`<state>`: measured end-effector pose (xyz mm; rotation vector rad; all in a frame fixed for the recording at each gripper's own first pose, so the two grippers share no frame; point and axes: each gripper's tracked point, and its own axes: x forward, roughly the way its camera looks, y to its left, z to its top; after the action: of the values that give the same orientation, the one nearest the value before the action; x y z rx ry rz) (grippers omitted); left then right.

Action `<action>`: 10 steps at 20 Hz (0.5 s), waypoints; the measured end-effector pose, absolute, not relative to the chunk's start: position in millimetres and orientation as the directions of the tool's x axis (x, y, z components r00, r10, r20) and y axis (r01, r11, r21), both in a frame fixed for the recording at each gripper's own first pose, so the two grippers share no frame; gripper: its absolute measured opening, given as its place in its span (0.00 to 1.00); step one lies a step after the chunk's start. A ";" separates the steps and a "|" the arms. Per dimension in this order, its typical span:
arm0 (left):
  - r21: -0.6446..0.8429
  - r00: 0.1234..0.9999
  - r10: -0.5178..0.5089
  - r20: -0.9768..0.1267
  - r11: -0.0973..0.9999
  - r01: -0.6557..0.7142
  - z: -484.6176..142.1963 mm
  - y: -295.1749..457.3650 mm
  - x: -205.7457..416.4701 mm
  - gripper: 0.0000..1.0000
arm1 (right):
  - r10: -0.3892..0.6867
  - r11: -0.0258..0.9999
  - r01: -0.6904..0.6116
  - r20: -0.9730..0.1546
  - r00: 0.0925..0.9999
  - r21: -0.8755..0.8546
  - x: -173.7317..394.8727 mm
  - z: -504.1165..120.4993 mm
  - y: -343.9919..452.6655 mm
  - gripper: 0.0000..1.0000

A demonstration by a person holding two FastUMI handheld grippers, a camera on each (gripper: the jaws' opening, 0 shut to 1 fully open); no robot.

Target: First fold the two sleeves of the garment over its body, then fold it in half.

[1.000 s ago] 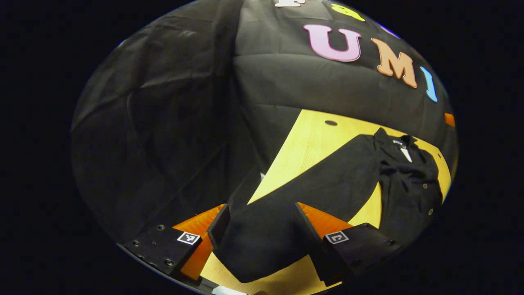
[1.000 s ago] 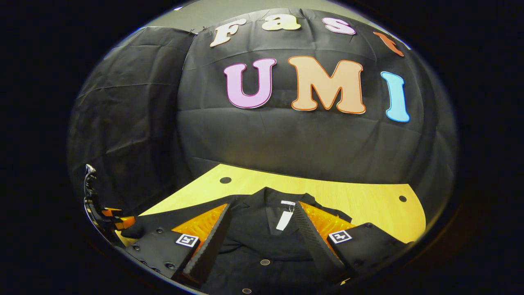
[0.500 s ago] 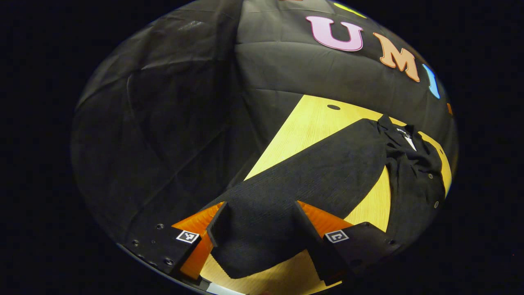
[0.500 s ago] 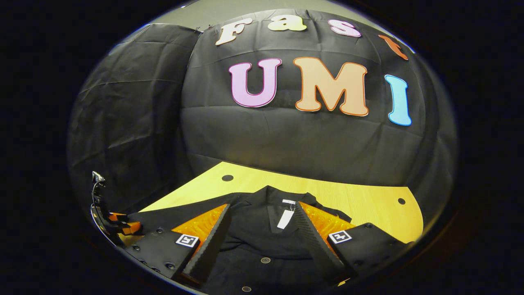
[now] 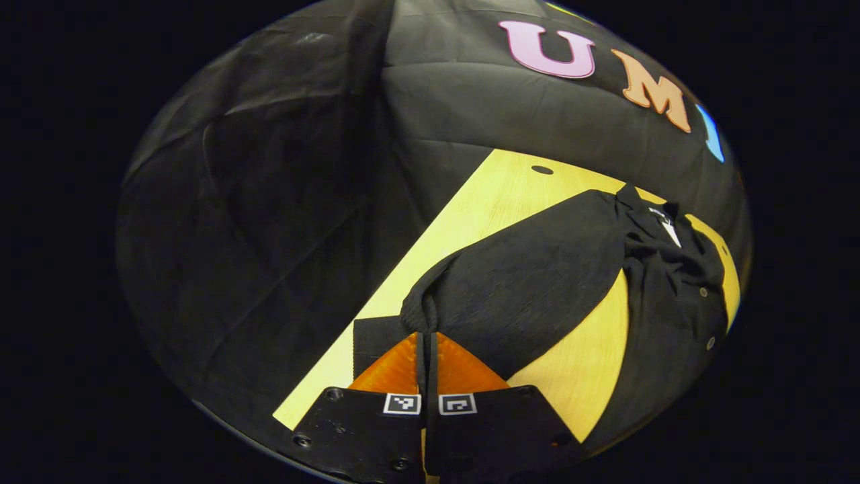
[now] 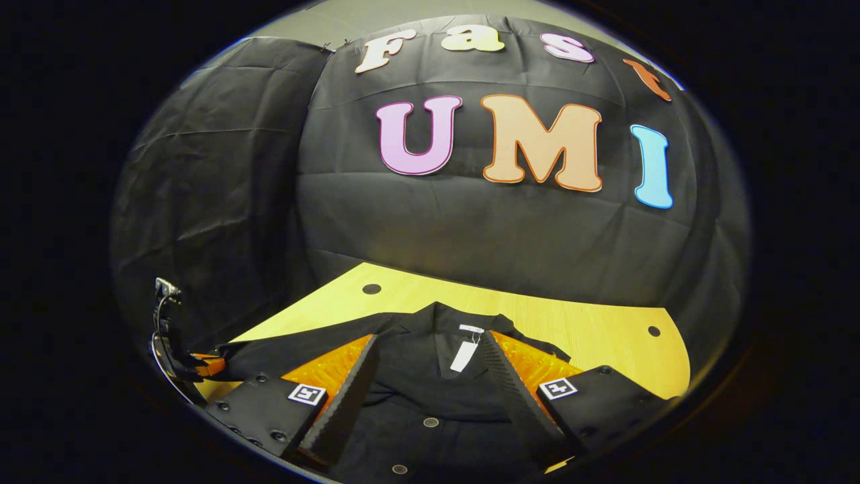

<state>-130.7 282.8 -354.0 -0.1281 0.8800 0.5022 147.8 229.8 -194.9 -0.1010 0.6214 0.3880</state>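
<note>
Pale wooden table (image 5: 490, 202), black-draped booth; left claw (image 5: 426, 349) pinching sleeve (image 5: 524, 282), right claw (image 6: 430, 376) spread.

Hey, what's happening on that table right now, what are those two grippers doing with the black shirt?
A person is folding a black shirt laid flat on a wooden table. The left gripper is shut on the cuff end of one sleeve, which stretches out sideways from the body. The right gripper hovers open over the collar area, gripping nothing. Neither sleeve is folded over the body yet.
</note>
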 end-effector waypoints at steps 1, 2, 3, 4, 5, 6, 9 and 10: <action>0.068 0.552 0.368 -0.748 0.870 -0.488 -342.9 283.4 -128.0 0.00 | 0.322 0.923 -0.386 -0.582 0.747 0.015 145.9 -193.0 225.0 0.99; 0.041 0.583 0.362 -0.727 0.871 -0.490 -328.5 282.0 -120.9 0.00 | 0.323 0.921 -0.388 -0.579 0.748 0.011 144.4 -191.8 220.8 0.99; 0.030 0.616 0.362 -0.700 0.876 -0.481 -313.5 278.6 -111.5 0.00 | 0.326 0.920 -0.392 -0.578 0.748 0.011 143.2 -191.4 218.1 0.96; 0.027 0.644 0.353 -0.678 0.888 -0.459 -298.6 273.1 -100.7 0.00 | 0.331 0.918 -0.396 -0.579 0.745 0.016 141.4 -190.8 214.8 0.96; 0.018 0.672 0.337 -0.660 0.900 -0.435 -285.9 262.2 -84.5 0.00 | 0.338 0.917 -0.398 -0.571 0.748 0.022 140.5 -189.8 212.2 0.96; 0.001 0.703 0.315 -0.638 0.913 -0.408 -271.0 249.9 -69.3 0.00 | 0.344 0.917 -0.399 -0.562 0.752 0.027 140.8 -186.4 209.3 0.99; -0.005 0.778 0.271 -0.566 0.943 -0.332 -234.2 218.7 -28.8 0.00 | 0.355 0.916 -0.400 -0.547 0.758 0.039 137.5 -184.9 197.8 1.00; -0.008 0.797 0.246 -0.551 0.954 -0.300 -226.4 203.0 -15.8 0.00 | 0.354 0.916 -0.399 -0.547 0.759 0.039 136.9 -184.5 191.7 0.98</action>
<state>-15.8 203.0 -226.4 -0.0968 0.5781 0.2941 136.9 191.7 -184.5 -0.0815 0.5794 0.4104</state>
